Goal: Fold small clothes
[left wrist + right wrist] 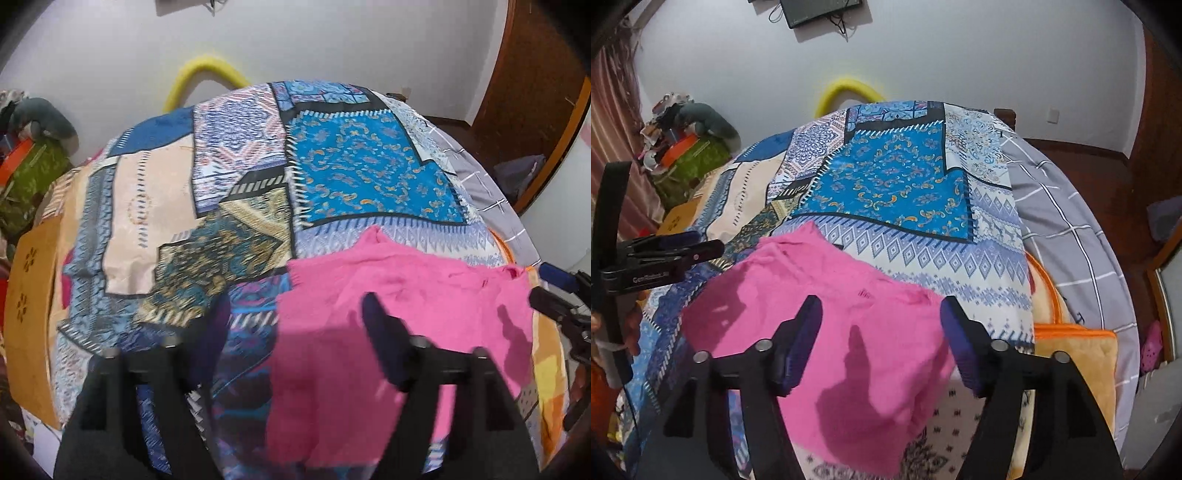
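A pink small garment (406,273) (834,269) lies rumpled and spread on the patchwork bedspread (369,170) (886,177), near its front edge. My left gripper (293,304) hovers open over the garment's left edge, with one finger above the bedspread and the other above the pink cloth. My right gripper (880,304) stands open over the garment's right part, its pads not pressing on anything. Each gripper also shows at the rim of the other's view: the left gripper (701,251) and the right gripper (543,299).
A grey checked sheet (1071,221) and an orange-edged cushion (1075,354) lie to the right of the bedspread. A cardboard box (29,314) and a pile of clutter (33,166) sit at the left. A yellow foam tube (846,88) arches at the far wall.
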Motion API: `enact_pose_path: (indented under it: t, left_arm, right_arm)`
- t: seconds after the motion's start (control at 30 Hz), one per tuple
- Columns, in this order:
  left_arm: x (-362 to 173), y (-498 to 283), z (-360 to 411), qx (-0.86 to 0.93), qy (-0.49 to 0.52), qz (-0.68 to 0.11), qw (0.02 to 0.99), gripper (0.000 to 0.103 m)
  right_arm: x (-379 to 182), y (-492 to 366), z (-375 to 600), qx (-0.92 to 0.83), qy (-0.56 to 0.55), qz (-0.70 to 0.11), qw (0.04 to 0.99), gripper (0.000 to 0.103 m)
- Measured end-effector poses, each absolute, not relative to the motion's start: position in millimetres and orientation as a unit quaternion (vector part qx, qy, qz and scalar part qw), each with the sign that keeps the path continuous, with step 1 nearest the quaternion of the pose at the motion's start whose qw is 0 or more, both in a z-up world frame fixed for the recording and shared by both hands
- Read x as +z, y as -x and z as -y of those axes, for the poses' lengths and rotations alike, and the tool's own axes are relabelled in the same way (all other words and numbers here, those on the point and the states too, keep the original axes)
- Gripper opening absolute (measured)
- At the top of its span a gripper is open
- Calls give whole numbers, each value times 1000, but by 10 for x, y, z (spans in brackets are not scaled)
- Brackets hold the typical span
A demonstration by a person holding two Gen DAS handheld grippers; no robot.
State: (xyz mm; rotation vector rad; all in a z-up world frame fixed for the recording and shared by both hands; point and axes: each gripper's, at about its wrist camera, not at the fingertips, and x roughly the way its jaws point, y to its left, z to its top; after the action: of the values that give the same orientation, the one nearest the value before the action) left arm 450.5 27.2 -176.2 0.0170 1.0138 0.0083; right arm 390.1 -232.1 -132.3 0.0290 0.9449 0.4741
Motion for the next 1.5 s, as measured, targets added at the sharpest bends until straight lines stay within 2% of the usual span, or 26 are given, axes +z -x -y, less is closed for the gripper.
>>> enact_pose_path:
  t: [0.07,0.1,0.4,0.63,0.83,0.93,1.0,1.03,1.07,1.1,1.27,1.5]
  left_arm:
    - [-1764,-4430,-316,3,-6,-493,870,84]
    - [-1780,-4395,-341,1,-3,-500,866,84]
    - [-2093,-4187,-415,-48,76,-555,827,84]
    - [-2276,-4322,-316,-69,119,-564,814,84]
    - [-2304,-4426,-196,-80,115,-553,822,84]
    - [-2297,-4455,-158,-90,114,-546,825,66]
    - [-2290,-4465,-139,-97,118,-542,826,48]
    - [-2290,-4469,-133,-100,120,-542,826,43]
    - [-2291,-4473,-129,-103,127,-542,824,33]
    - [-2295,-4478,-129,-107,133,-542,823,28]
    - [-2258,-4443,-131,-108,151,-539,822,21]
    - [-1931,-4249,-208,-107,157,-515,836,18]
  right_arm:
    - [-1325,-3825,2369,224,-17,-456,861,77]
    - [-1337,-3799,2385,222,-17,-458,861,77]
    - [-1717,-3638,2533,217,-51,-505,834,77]
    - [-1978,-3687,2500,226,-82,-531,812,77]
    - [-2080,-3763,2442,241,-111,-528,807,77]
    - [-2079,-3780,2425,248,-122,-517,810,67]
    - [-2068,-3790,2402,253,-127,-512,811,54]
    - [-2058,-3784,2395,256,-128,-511,811,51]
    - [-2044,-3777,2386,258,-128,-508,812,43]
    - [-2038,-3778,2376,261,-128,-506,812,36]
    - [-1944,-3756,2359,255,-115,-498,821,20]
    - [-1579,-3657,2319,268,-104,-474,832,17]
